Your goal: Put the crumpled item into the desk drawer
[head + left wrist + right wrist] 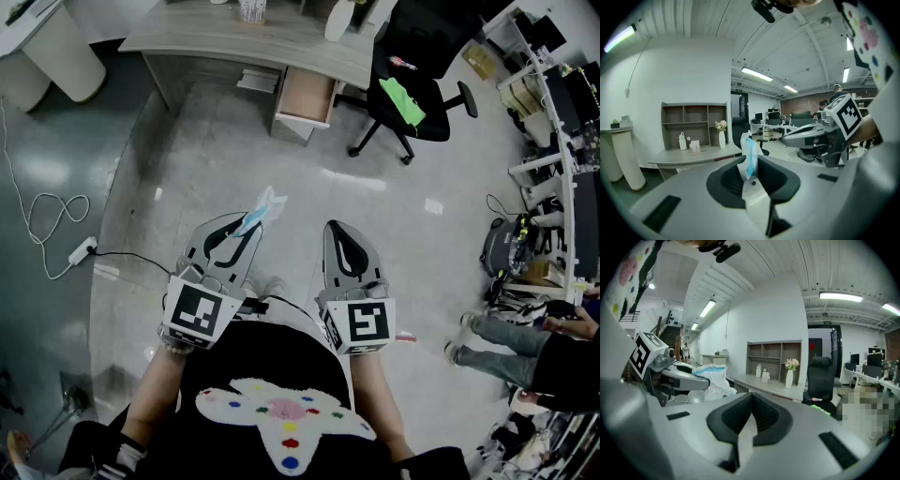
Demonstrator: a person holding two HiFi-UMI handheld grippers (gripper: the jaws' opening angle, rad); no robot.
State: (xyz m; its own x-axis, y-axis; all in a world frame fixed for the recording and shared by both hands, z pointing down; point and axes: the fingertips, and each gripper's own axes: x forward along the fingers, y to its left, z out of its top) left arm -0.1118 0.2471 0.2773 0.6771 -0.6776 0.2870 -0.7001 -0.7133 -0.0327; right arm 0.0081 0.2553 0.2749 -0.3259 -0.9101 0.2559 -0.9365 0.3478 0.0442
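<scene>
Head view: both grippers are held side by side above a grey floor (234, 178), well short of the desk (225, 37) at the top of the frame. The left gripper (246, 228) has its jaws closed on the crumpled item (265, 208), a white and pale-blue wad that sticks out past the tips toward the desk. The right gripper (339, 232) has its jaws together with nothing in them. The drawer (306, 97) stands pulled out at the desk's right end. A black office chair (412, 66) with a green thing (403, 101) on its seat is just right of the drawer. A power strip (82, 250) with a looped cable lies on the floor at left. Another person (511, 352) is at the right edge. Left gripper view: the jaws stand only a little apart, and the dark pads pinch the crumpled item at its lower end while the rest stands up above them. Beyond are the desk top, a shelf unit (693, 123), a white bottle (683, 141) and a vase (722, 139) with flowers. The right gripper's marker cube (846, 115) shows at right. Right gripper view: the pads meet, with nothing between them. The left gripper shows at left with the crumpled item at its tip, clear of the desk. The desk, shelf unit, vase and chair lie ahead.
</scene>
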